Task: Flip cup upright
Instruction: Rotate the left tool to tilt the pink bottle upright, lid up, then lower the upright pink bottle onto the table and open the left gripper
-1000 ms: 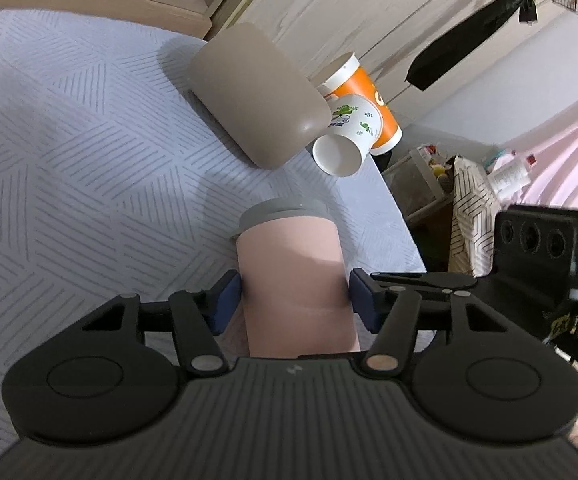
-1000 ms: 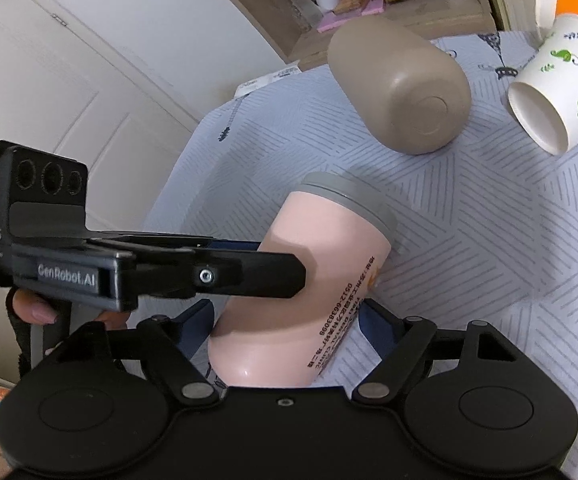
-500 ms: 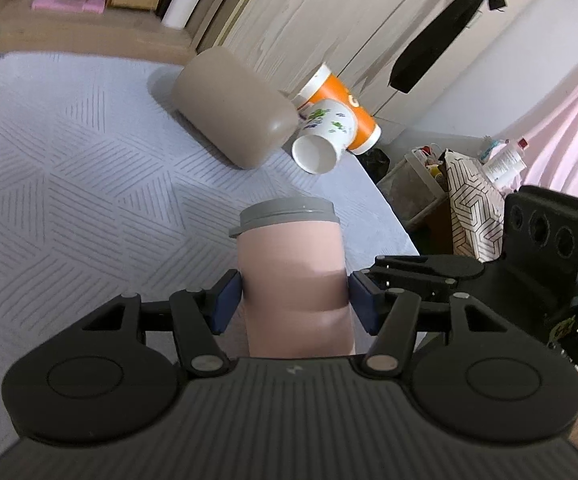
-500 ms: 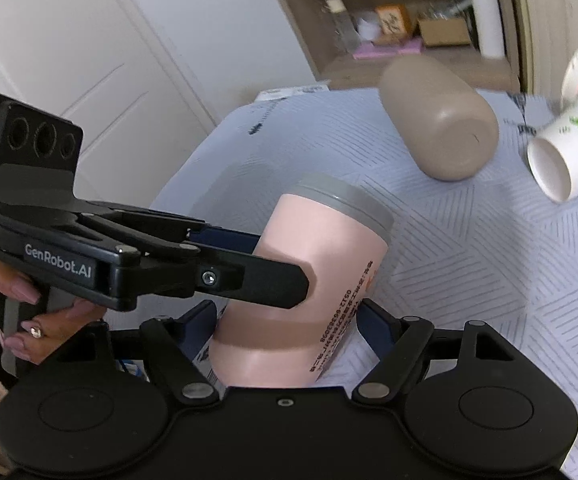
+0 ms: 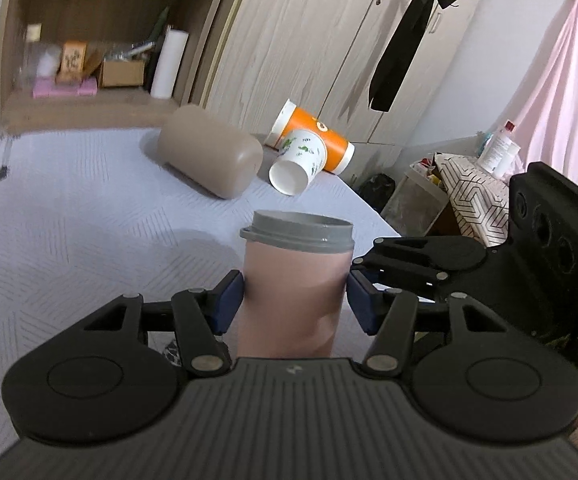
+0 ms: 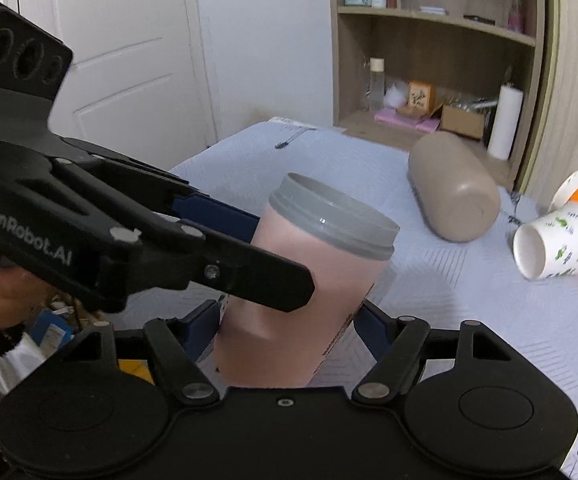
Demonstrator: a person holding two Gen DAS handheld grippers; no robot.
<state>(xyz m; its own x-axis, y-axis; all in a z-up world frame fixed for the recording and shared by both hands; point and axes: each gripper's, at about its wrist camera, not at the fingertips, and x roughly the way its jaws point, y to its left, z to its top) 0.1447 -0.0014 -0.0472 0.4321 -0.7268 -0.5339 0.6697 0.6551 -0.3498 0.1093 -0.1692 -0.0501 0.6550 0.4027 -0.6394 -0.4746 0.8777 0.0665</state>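
Note:
A pink cup with a grey rim [image 5: 295,280] stands nearly upright, mouth up, above the grey patterned table [image 5: 69,208]. My left gripper [image 5: 295,300] is shut on its sides with both blue pads touching. My right gripper [image 6: 289,320] is shut on the same cup [image 6: 321,280] from the other side. The left gripper's fingers [image 6: 225,256] cross in front of the cup in the right wrist view. The cup's base is hidden behind the gripper bodies.
A taupe tumbler [image 5: 213,156] lies on its side at the back of the table. A white paper cup [image 5: 299,162] and an orange paper cup [image 5: 317,138] lie tipped beside it near the table's right edge. A shelf unit [image 5: 89,40] stands behind.
Both grippers have tilted the pink cup from leaning to nearly upright while holding it. The views now look more level across the table toward the shelves.

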